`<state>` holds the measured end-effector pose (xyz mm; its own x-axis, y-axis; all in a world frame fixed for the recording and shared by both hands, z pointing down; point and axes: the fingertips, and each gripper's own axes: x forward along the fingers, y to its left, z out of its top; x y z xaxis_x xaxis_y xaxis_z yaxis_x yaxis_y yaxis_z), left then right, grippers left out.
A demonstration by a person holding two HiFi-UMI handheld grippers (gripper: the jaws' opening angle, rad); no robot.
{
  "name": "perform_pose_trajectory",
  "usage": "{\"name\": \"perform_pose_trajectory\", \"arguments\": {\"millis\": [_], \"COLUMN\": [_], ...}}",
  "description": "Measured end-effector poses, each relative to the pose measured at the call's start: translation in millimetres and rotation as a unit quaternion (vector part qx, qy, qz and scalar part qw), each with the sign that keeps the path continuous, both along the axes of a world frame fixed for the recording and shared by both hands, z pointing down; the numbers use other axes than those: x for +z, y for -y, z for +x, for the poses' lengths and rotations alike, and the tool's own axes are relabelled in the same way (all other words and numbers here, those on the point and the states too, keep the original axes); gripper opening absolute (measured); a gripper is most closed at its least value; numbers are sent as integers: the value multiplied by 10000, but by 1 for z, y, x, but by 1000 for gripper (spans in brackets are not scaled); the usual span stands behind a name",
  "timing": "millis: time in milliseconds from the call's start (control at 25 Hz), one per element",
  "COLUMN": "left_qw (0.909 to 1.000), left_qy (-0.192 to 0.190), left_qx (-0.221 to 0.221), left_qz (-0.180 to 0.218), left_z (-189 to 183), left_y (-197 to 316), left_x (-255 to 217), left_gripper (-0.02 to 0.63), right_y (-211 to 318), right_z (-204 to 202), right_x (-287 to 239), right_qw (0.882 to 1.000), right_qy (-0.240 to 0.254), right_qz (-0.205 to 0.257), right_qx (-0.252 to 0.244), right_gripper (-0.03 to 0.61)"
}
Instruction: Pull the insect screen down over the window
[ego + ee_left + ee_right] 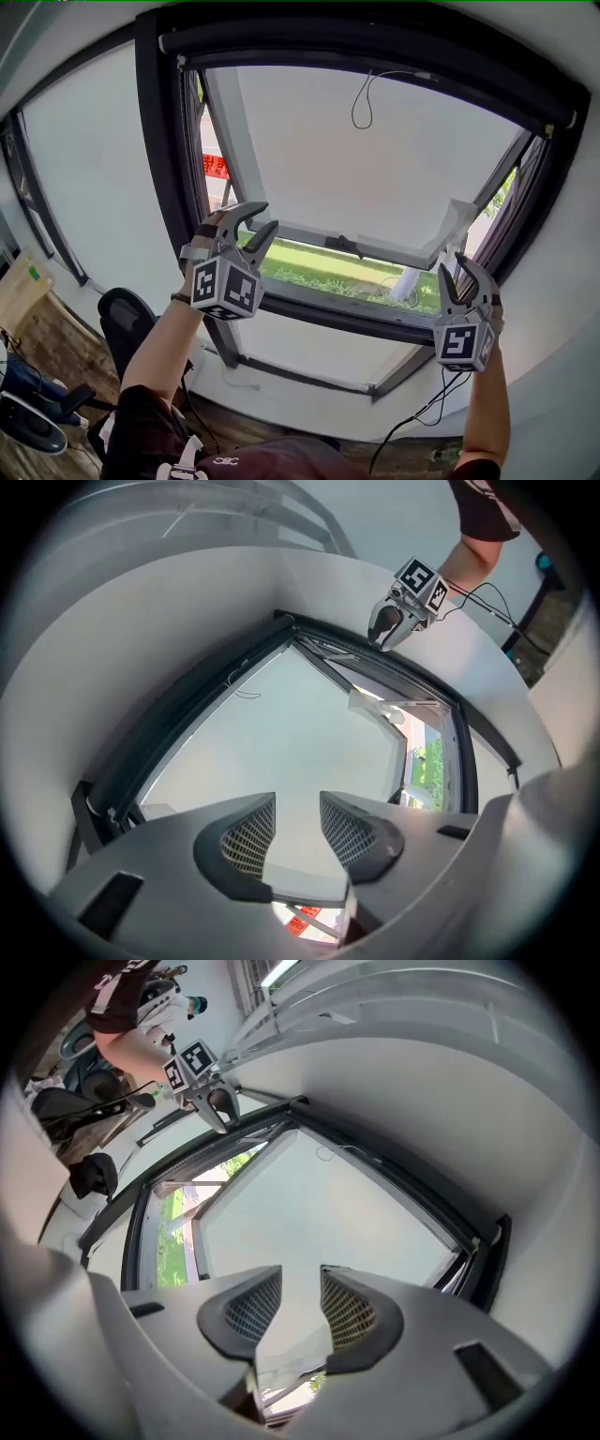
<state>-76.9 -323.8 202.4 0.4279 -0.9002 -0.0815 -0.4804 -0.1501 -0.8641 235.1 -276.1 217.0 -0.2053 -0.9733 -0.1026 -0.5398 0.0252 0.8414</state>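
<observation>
Insect screen [375, 169]: pale, flat sheet

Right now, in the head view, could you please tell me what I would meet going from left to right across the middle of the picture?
black office chair → left gripper → window handle → right gripper
</observation>
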Motion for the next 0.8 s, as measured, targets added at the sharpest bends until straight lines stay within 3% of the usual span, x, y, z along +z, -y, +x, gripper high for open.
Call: {"name": "perform_pose_trajectory", "arguments": {"millis": [320,560,800], "left_qw": [9975,9963,9925], "left_qy": [375,242,408], "left_qx": [-360,-626,-934], "left_qz": [480,538,682], "left_z": [-28,-57,-71], "left_y": [22,39,54], "left_x": [-66,-107,-147], "left_gripper": [141,127,127], "right_y": [5,6,16], "right_z": [28,39,59], "right_x": [-49,-88,-127], "right_qw": [9984,9967,9933], "right_qy": [-258,-283,-340], "right_qz": [282,507,649], "right_qx": [405,567,899], "right_gripper": [137,137,137]}}
